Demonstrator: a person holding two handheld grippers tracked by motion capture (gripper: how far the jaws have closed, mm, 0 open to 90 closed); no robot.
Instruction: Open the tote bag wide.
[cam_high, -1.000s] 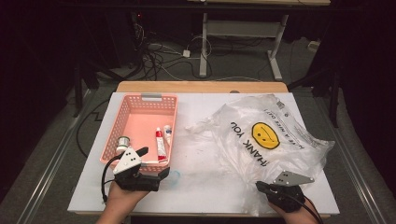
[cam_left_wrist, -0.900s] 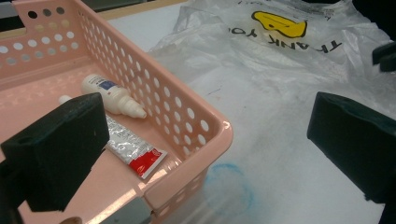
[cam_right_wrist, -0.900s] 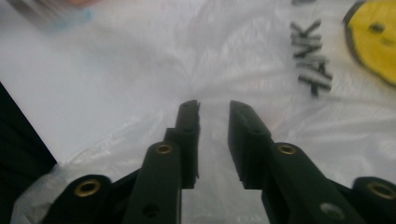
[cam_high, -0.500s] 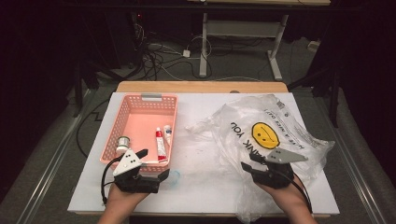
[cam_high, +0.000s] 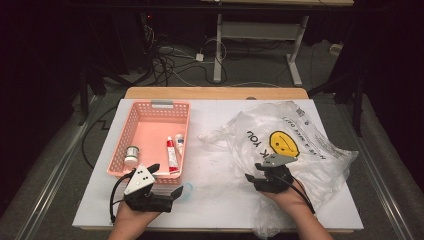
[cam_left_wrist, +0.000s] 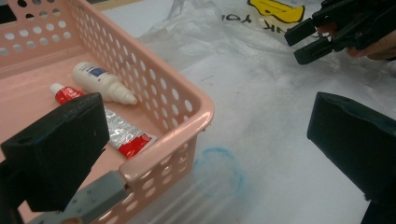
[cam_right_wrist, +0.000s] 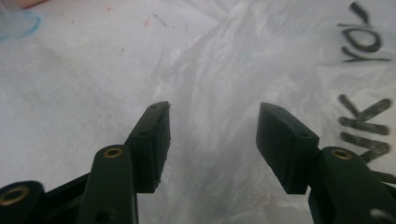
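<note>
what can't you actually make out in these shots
- Plastic bag: high view, any contents blurred by crinkled film; its print is cut off at the right gripper view's edge.
- Small bottle: label too small to read.
- Tube: partly behind the left gripper.
- Round tin: high view, too small to identify.

basket (cam_high: 150, 116) left on table (cam_high: 220, 200) | bag (cam_high: 300, 135) right | tubes (cam_high: 172, 152) in basket

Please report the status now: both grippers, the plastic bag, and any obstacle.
Left gripper open beside pink basket. Right gripper just opening, over plastic bag, nothing gripped. No obstacle.
</note>
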